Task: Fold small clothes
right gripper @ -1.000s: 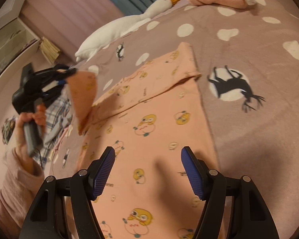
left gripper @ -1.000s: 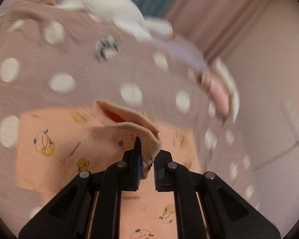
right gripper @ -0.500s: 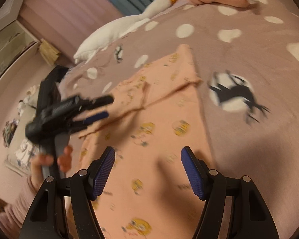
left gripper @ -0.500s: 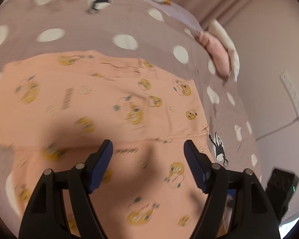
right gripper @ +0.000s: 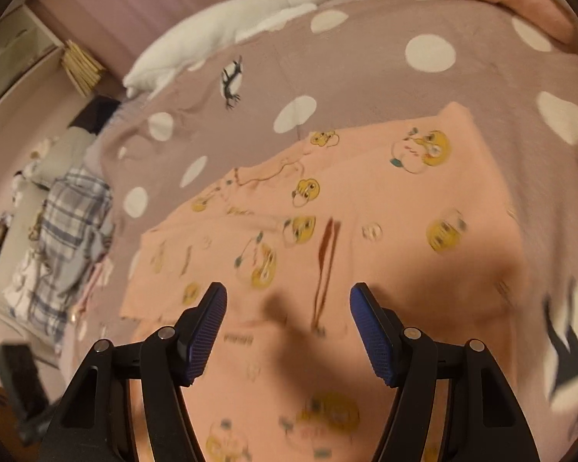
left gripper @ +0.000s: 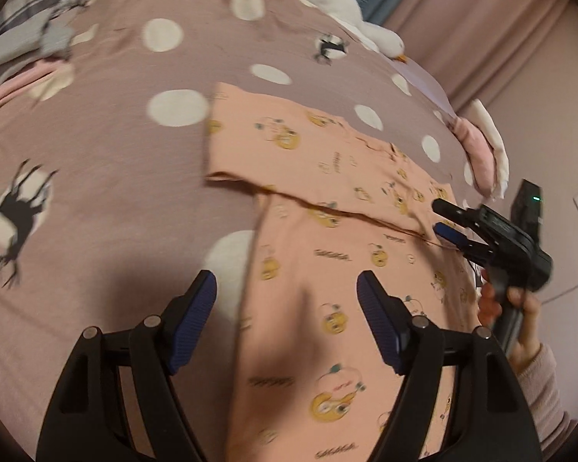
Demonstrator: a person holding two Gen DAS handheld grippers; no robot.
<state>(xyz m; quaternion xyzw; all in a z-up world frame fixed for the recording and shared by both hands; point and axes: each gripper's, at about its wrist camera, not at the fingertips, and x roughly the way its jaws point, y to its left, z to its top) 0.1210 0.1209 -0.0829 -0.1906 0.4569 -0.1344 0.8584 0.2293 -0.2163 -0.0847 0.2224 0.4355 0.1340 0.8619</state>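
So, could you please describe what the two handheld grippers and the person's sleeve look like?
Both the left gripper and the right gripper have black angular frames with silver pivot screws and ribbed blue pads on two fingers. The right hand wears a fuzzy pale pink sleeve.

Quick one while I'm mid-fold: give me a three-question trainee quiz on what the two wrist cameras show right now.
1. True or false: the left gripper is clamped on the peach cartoon-print garment.
2. Multiple choice: what lies at the far side of the spotted bedspread? A) a laptop B) a white goose plush C) a shoe box
3. Short answer: is anything between the jaws of the right gripper?

Key
1. False. Its jaws stand open above the garment, with nothing pinched.
2. B.
3. No. They stand open over the garment, which lies flat on the bedspread with one part folded across it.
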